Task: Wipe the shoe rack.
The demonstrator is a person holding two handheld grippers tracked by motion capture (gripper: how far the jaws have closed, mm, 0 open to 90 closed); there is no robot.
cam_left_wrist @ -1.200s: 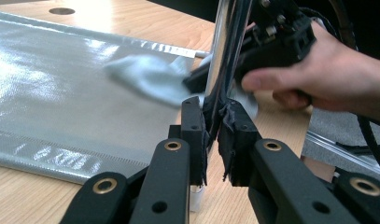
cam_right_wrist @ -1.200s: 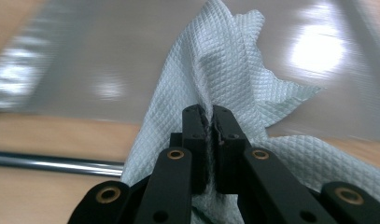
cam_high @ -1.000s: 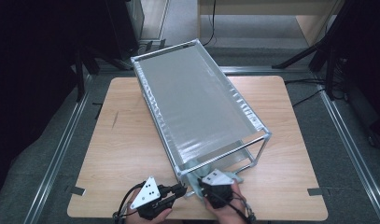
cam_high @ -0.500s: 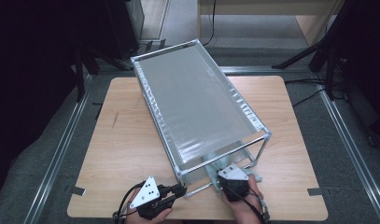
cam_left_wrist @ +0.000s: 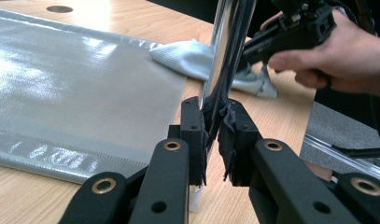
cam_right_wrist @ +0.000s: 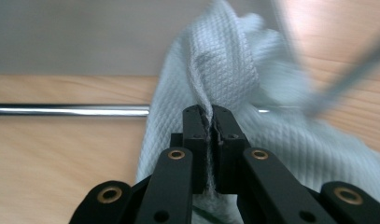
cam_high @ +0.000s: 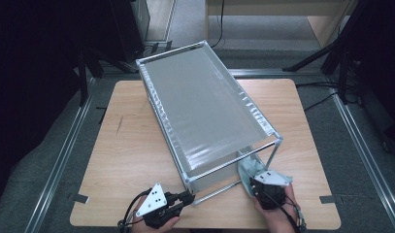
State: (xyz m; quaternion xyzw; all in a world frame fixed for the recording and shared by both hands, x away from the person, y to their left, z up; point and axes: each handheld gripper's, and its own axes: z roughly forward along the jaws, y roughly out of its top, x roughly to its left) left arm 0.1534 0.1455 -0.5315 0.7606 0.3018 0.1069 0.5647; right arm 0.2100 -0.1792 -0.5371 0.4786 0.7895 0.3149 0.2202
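Pale blue-green waffle-weave cloth (cam_high: 249, 170), lower right of the high view, lies bunched on the light wooden tabletop (cam_high: 132, 145) against the near end of the long box-shaped rack of chrome tubes and grey fabric panels (cam_high: 200, 107). The right gripper (cam_high: 261, 190) is closed on a pinched fold of this cloth (cam_right_wrist: 225, 70); the left gripper (cam_left_wrist: 212, 135) is clamped on the rack's chrome corner post (cam_left_wrist: 227, 51). The cloth appears light, soft and limp: it likely drapes and drags rather than slides, so a raised fold or edge is the sensible hold, as here. The rack looks light but stiff and smooth-tubed, best steadied at a post. The crumpled cloth has no clear direction. The rack's long axis runs from upper left to lower right of the high view, open end toward the bottom edge.
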